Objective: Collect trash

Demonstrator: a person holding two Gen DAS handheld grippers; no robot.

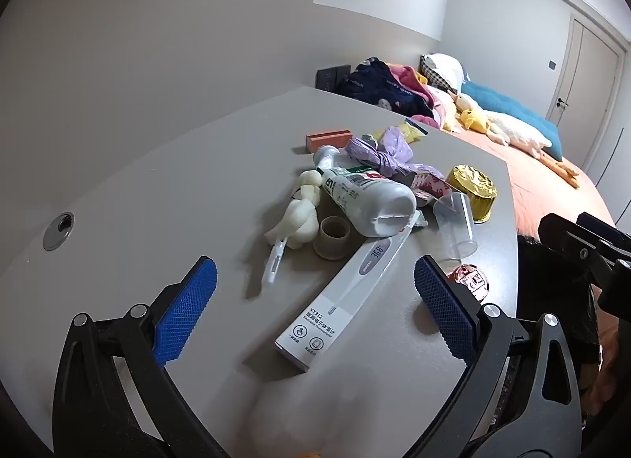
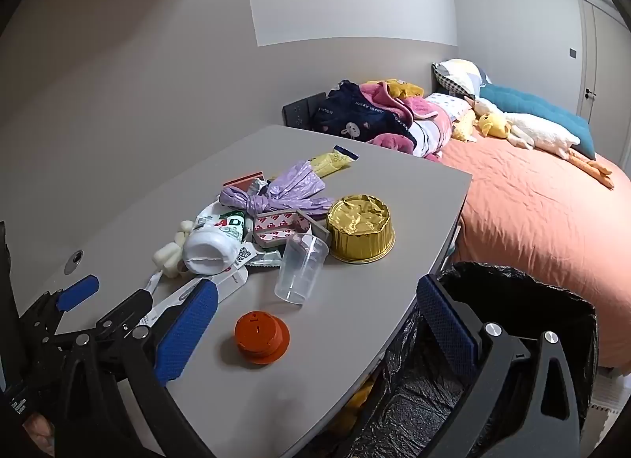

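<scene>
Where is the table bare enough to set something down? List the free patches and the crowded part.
Free: the wide stretch of table between the wall and the pile, around the cable grommet; the near edge before the orange cap. Crowded: the middle, where white bottle, purple bag, gold foil cup, clear cup and thermometer box sit bunched.

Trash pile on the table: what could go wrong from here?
1. The clear cup lies on its side and may roll when nudged.
2. The bottle rests on the thermometer box; pulling the box could shift the pile.
3. The bin sits below the table edge; a drop may miss.
</scene>
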